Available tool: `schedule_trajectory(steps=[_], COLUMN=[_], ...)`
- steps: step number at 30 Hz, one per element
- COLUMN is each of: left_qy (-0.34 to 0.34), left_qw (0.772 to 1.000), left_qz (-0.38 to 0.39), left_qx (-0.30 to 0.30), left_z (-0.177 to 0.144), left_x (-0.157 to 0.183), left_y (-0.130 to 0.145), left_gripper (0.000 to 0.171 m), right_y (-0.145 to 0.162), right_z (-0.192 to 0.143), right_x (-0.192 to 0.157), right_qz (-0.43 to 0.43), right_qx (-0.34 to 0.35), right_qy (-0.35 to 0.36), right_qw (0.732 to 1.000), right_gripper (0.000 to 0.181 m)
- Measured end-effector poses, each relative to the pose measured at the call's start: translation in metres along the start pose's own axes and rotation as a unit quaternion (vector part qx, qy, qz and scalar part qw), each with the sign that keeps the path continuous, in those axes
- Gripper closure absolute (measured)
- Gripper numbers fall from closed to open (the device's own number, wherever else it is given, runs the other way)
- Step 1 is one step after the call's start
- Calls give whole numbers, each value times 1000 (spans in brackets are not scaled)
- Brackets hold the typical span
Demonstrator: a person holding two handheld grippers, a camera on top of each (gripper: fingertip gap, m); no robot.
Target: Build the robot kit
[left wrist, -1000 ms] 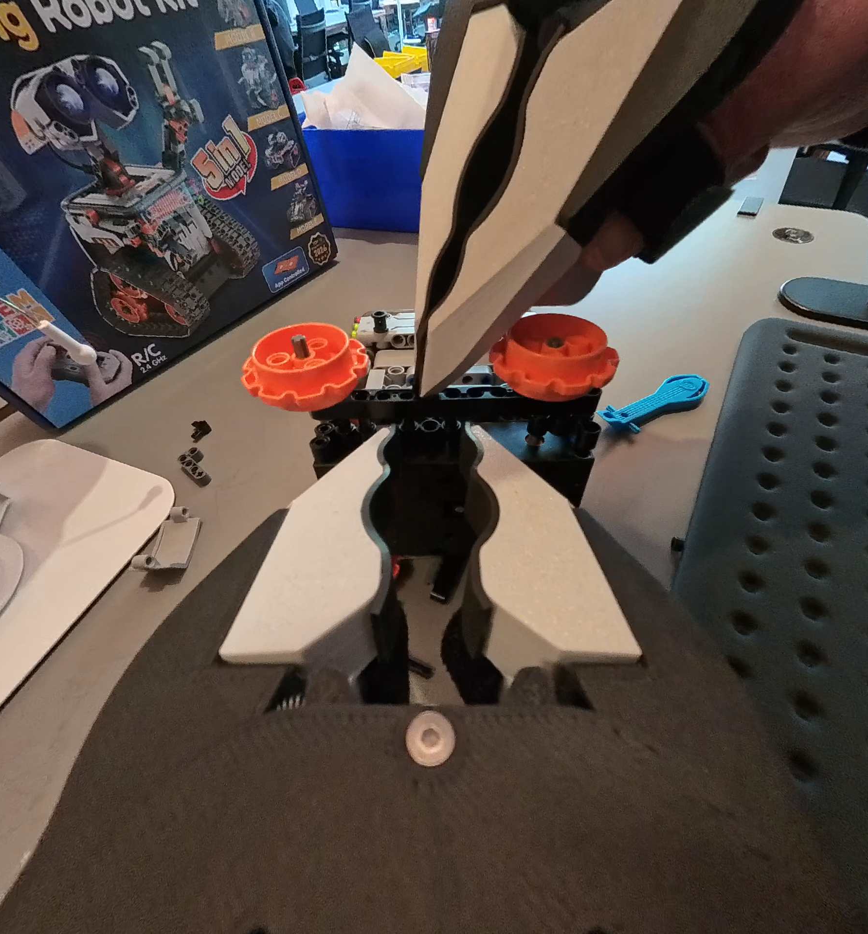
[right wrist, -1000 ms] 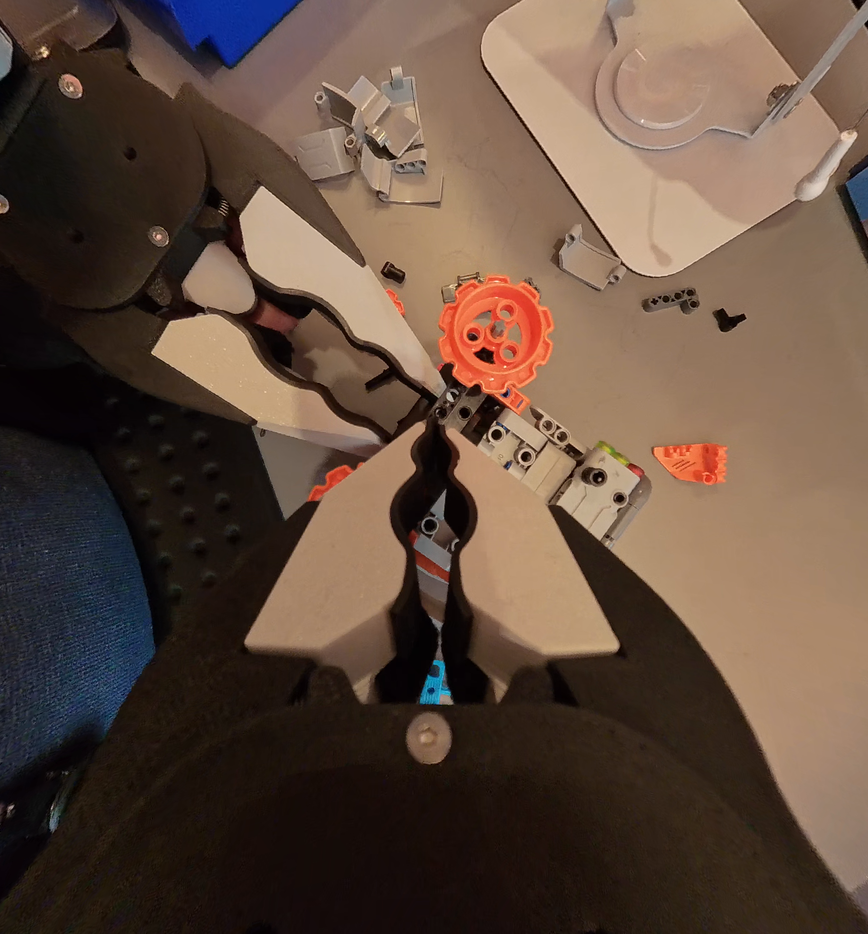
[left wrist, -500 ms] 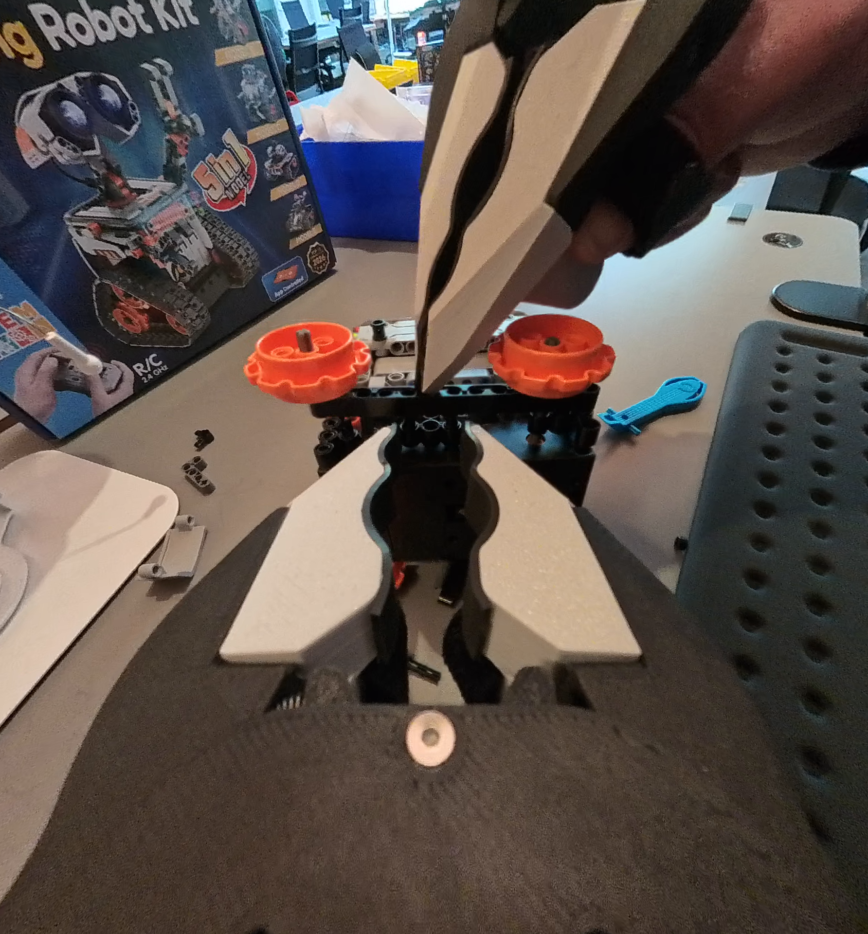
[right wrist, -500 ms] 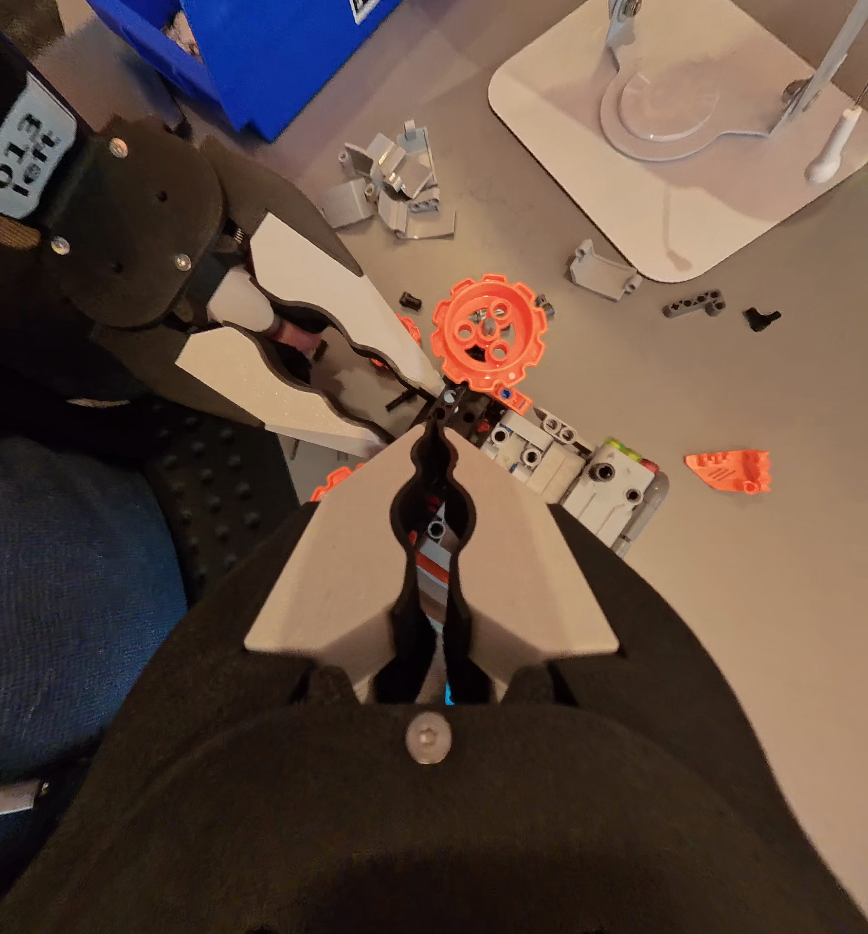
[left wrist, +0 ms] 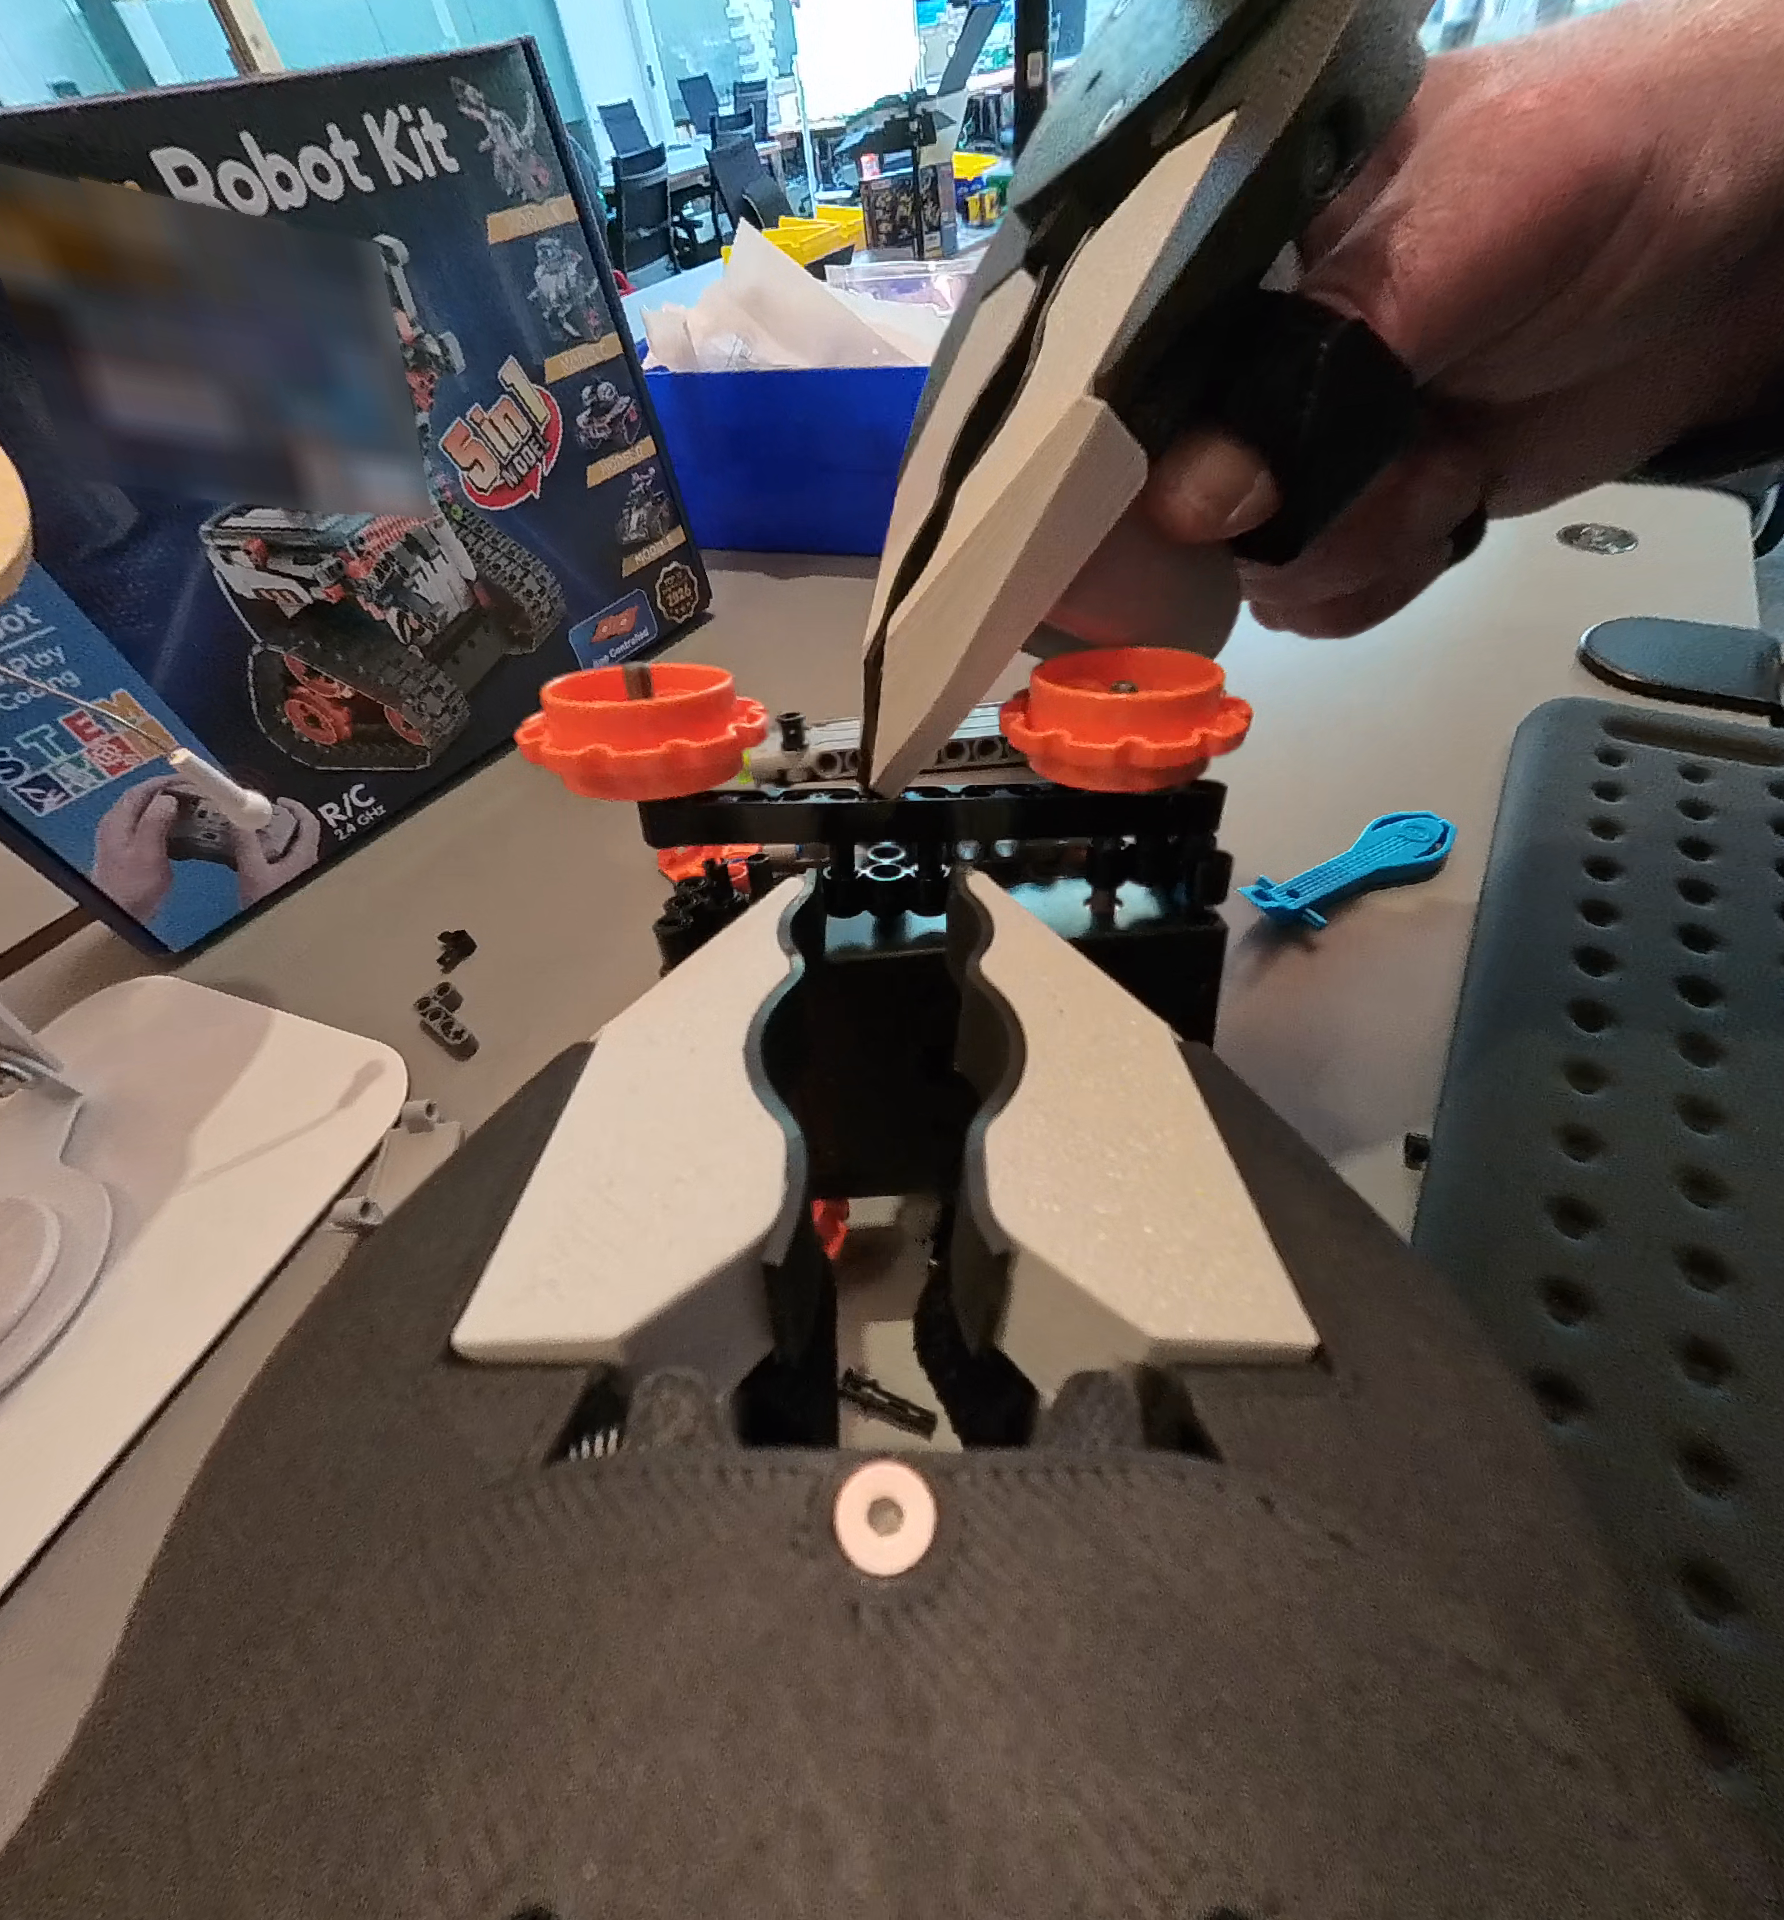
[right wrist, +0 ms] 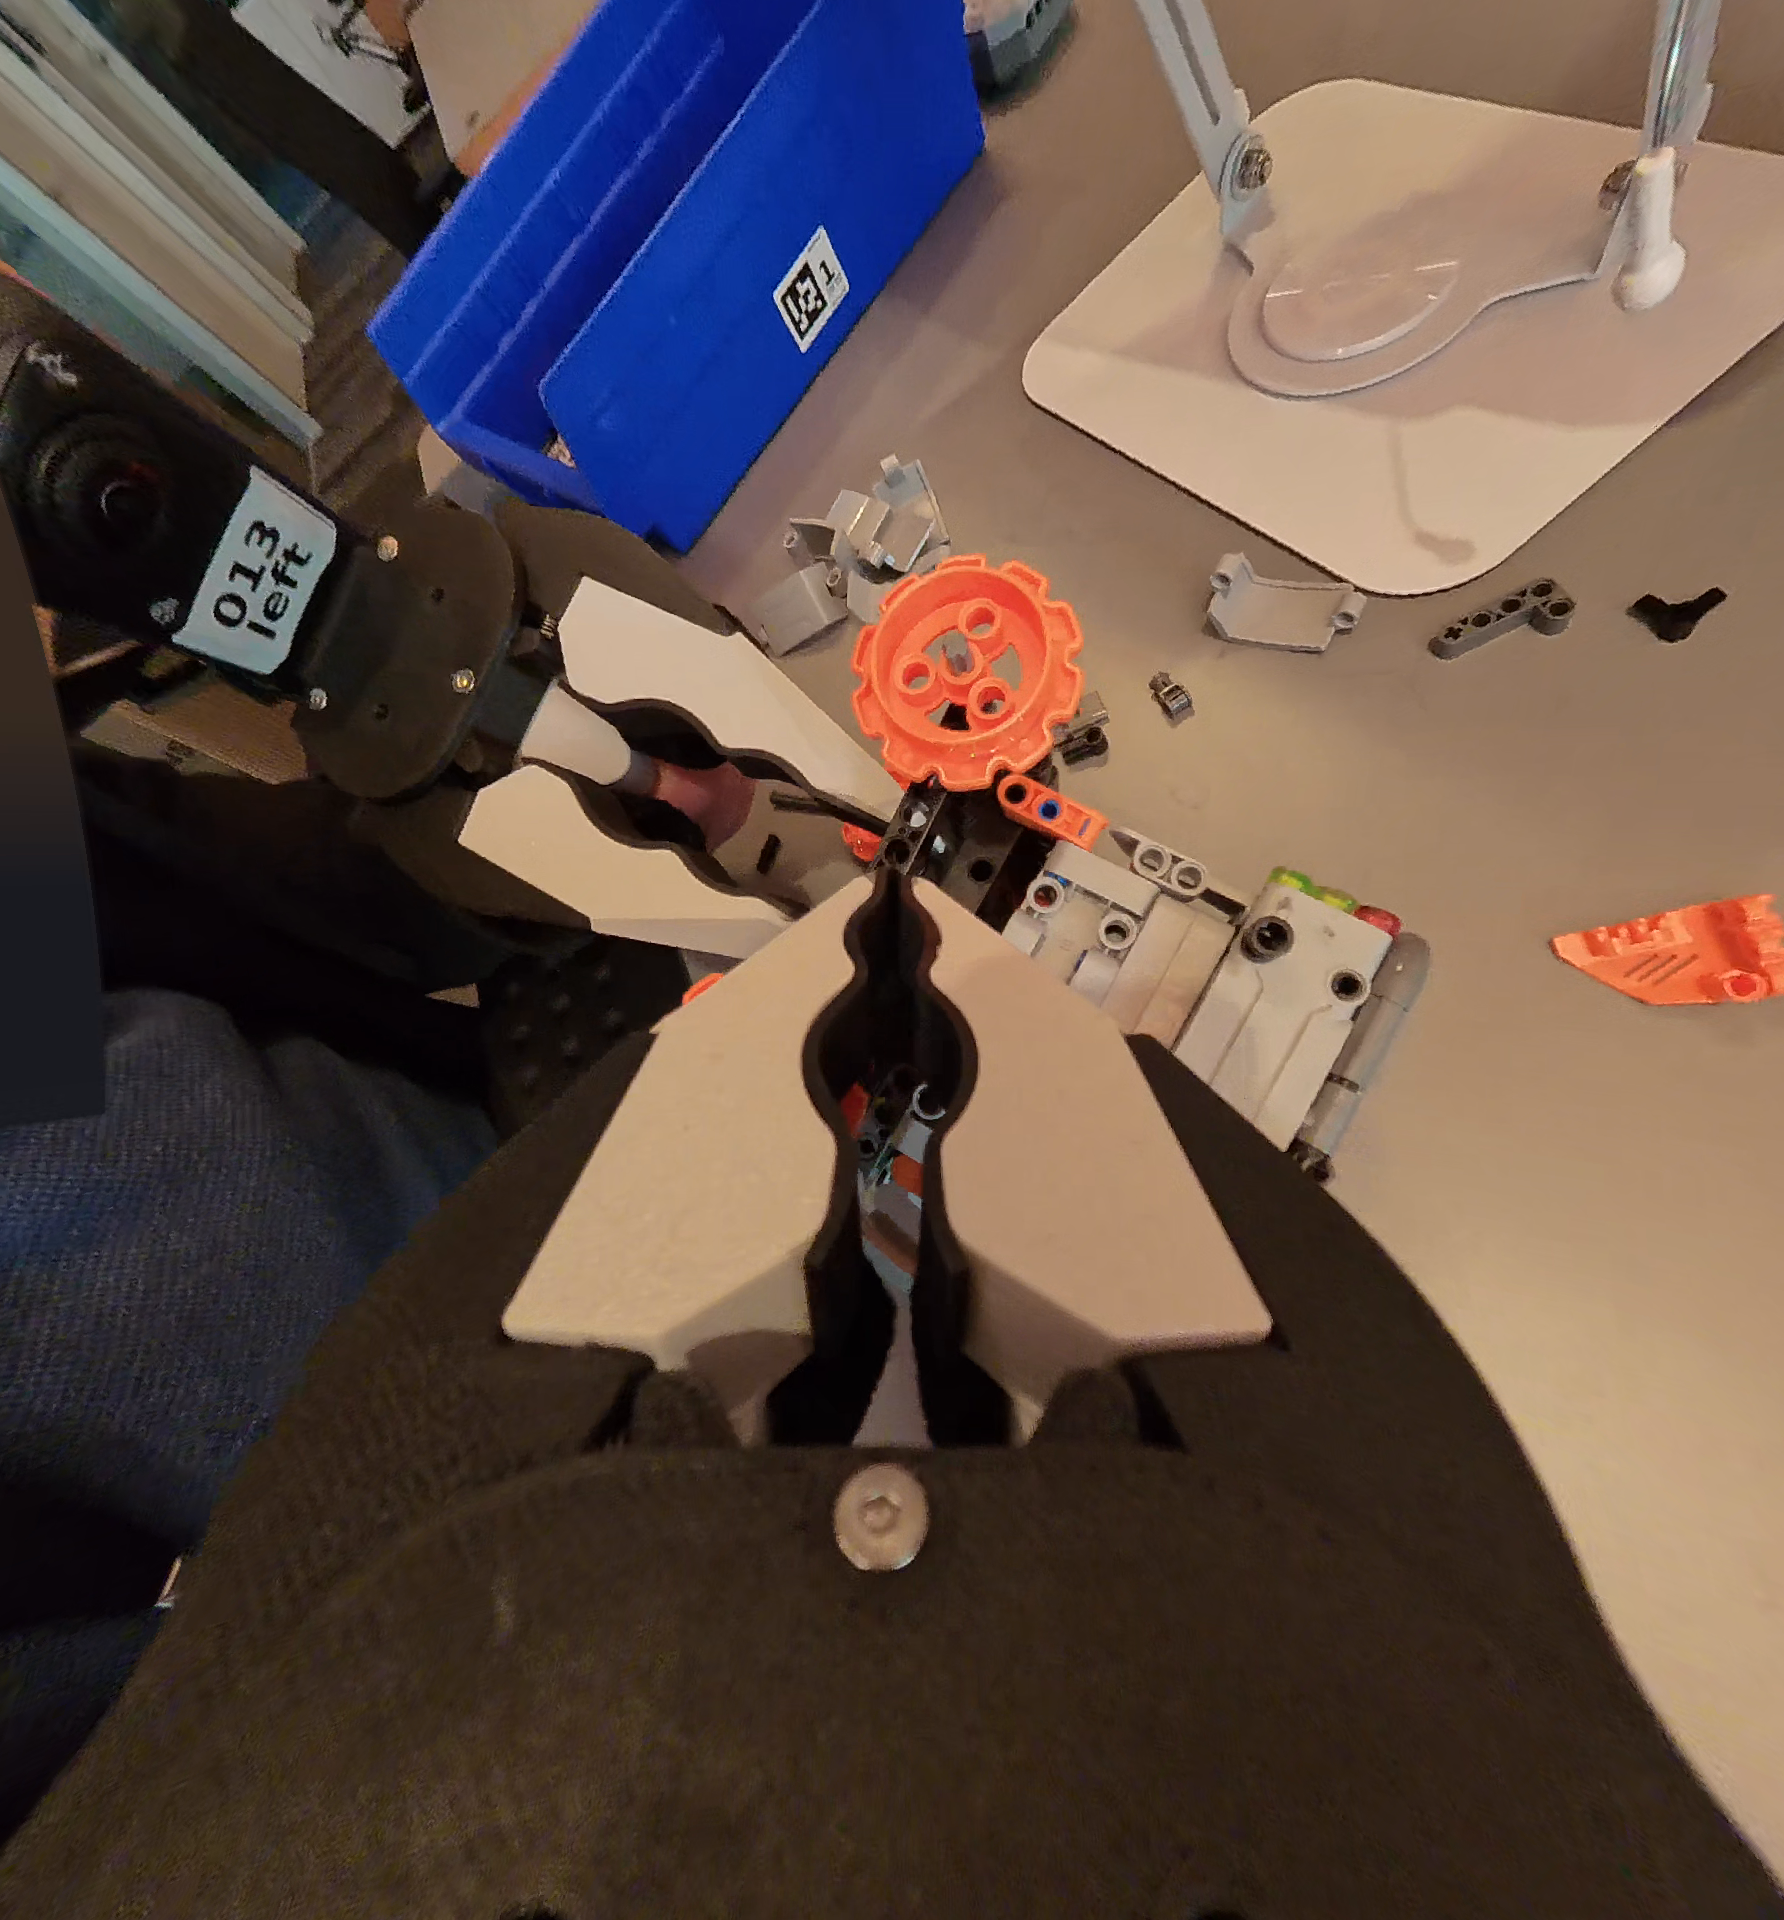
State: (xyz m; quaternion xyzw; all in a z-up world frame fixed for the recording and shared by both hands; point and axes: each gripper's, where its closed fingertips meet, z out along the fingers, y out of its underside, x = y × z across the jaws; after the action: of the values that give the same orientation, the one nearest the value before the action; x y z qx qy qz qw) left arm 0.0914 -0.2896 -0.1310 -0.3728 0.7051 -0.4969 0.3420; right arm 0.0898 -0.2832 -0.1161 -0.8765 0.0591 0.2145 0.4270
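Note:
A brick-built model has a black beam (left wrist: 929, 816) on top with two orange toothed wheels (left wrist: 644, 727) (left wrist: 1127, 717), and a grey motor block (right wrist: 1231, 977) at its side. My left gripper (left wrist: 883, 904) is shut on the model's black lower block and holds it from the near side. My right gripper (right wrist: 893, 883), held in a hand, comes down from above with its jaws shut. Its tips rest on the beam between the wheels, as the left wrist view (left wrist: 877, 774) also shows. I cannot see anything between them. One wheel (right wrist: 966, 675) lies just beyond the tips.
A kit box (left wrist: 296, 468) stands at the left and a blue bin (right wrist: 680, 260) behind. A white lamp base (right wrist: 1439, 312) is nearby. Loose grey parts (right wrist: 867, 551), a grey beam (right wrist: 1501, 618), an orange piece (right wrist: 1688, 951) and a blue tool (left wrist: 1355, 852) lie on the table. A perforated chair (left wrist: 1646, 1143) is at the right. The tips of both grippers are at nearly the same place. Both grippers' tips are roughly 20 centimeters from the orange piece (right wrist: 1688, 951).
Both grippers have stayed on the model. The left view has sunk, so the wheels look more side-on. The right view has tipped up, bringing the blue bin into sight.

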Motion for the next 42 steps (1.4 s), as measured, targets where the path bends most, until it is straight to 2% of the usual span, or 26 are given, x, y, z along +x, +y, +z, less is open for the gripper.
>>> schedule_trajectory(steps=[9, 14, 25, 42], left_qy=[5, 15, 17, 17], left_qw=[1000, 999, 999, 999], left_qz=[-3, -30, -25, -25], left_qx=[-5, -1, -16, -24], left_z=[3, 3, 4, 1], left_x=[2, 3, 8, 6], left_y=[0, 0, 9, 12], left_gripper=[151, 151, 152, 151], right_y=[1, 3, 13, 11], right_z=[-2, 0, 8, 10], right_x=[1, 1, 0, 0], right_qz=[19, 16, -47, -123], right_qx=[28, 27, -31, -52], right_qy=[-4, -2, 49, 115], right_qw=[999, 1000, 997, 984], right_gripper=[181, 181, 181, 181])
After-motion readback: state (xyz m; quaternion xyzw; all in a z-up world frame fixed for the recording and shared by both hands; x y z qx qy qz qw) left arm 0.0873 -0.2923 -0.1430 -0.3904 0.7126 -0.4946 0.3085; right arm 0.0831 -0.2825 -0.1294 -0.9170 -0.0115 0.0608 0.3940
